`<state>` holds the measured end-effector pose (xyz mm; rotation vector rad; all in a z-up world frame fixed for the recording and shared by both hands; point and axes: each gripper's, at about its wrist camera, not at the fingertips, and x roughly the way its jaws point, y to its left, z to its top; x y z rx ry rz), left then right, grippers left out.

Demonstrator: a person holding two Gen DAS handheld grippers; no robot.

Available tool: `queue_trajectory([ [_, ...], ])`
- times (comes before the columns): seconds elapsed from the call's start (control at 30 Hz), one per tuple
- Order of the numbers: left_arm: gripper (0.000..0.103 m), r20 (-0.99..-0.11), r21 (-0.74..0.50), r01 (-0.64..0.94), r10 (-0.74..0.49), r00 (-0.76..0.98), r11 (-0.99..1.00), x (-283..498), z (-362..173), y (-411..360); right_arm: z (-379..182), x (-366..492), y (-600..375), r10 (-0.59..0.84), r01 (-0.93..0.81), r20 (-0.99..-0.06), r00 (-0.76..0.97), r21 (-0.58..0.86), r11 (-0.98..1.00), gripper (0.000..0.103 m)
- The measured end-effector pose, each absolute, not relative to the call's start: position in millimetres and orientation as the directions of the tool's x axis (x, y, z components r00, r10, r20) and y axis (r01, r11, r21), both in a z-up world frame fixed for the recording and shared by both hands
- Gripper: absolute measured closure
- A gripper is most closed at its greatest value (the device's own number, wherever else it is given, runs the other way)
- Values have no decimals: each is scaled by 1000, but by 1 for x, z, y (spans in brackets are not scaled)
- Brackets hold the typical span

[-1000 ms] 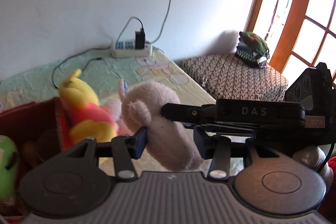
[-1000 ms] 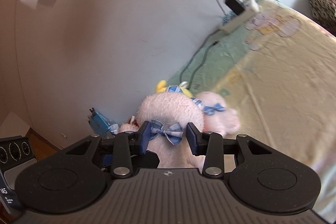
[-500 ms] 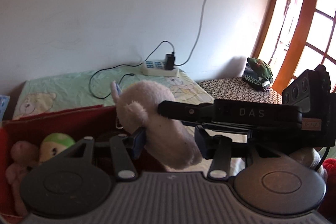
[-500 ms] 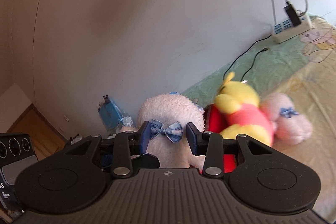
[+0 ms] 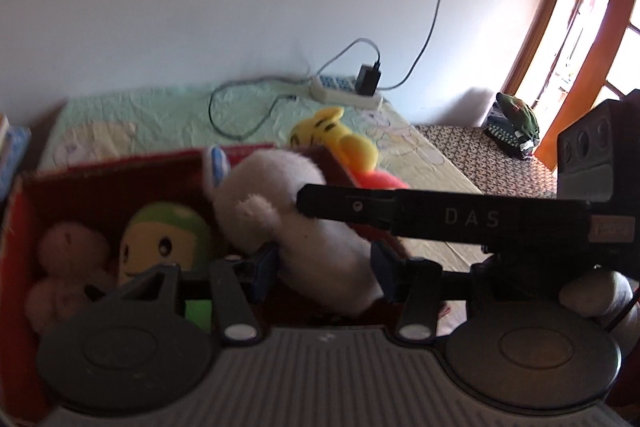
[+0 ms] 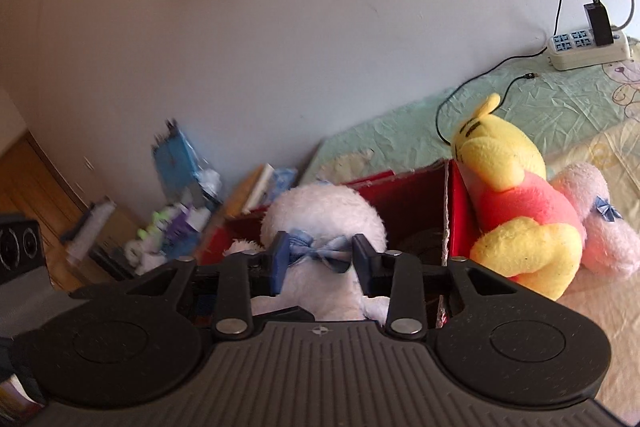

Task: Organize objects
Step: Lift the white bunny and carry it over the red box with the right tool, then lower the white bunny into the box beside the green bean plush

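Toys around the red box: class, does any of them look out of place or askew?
Yes. The yellow bear lies tilted against the outside of the red box, with a pink plush beside it on the bed, while other toys sit inside the box.

wall (image 5: 200, 7): plain white | window (image 5: 600, 27): wood-framed, sunlit | bed sheet (image 5: 160, 115): pale green

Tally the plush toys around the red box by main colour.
White plush: 1
Yellow bear: 1
Green plush: 1
Pink plush: 2, one in the red box, one on the bed
Total: 5
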<state>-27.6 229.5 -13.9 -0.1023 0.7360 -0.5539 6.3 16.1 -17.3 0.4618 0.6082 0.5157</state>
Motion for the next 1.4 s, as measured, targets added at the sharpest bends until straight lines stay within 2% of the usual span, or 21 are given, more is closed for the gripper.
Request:
queue_trajectory([
  [0.03,51,-614,-292,439,-518,596,850,-23,-18,232,-19,9,20,573,-314,-430,697,535,784,74],
  [0.23,51,-641,-269,433,-495,586,860,-17,-31,237,-27,18,34,538,-274,-508,673,504,819,74],
  [0.4,51,-667,-253,411,-465,582,876,-15,-39,246,-31,19,46,542,-286,-551,635,484,827,72],
  [0.63,49,-675,-262,394,-459,577,881,-15,-41,256,-42,29,63,550,-300,-604,577,470,830,65],
  [0.93,38,-683,-218,404,-435,586,888,-17,-39,248,-36,23,58,532,-291,-606,591,456,841,62],
  [1.23,37,-698,-188,382,-397,596,905,-19,-37,246,-29,12,55,505,-277,-607,613,433,858,60],
  [1.4,29,-688,-155,374,-371,623,915,-27,-31,245,-24,5,51,502,-269,-586,637,441,856,60],
])
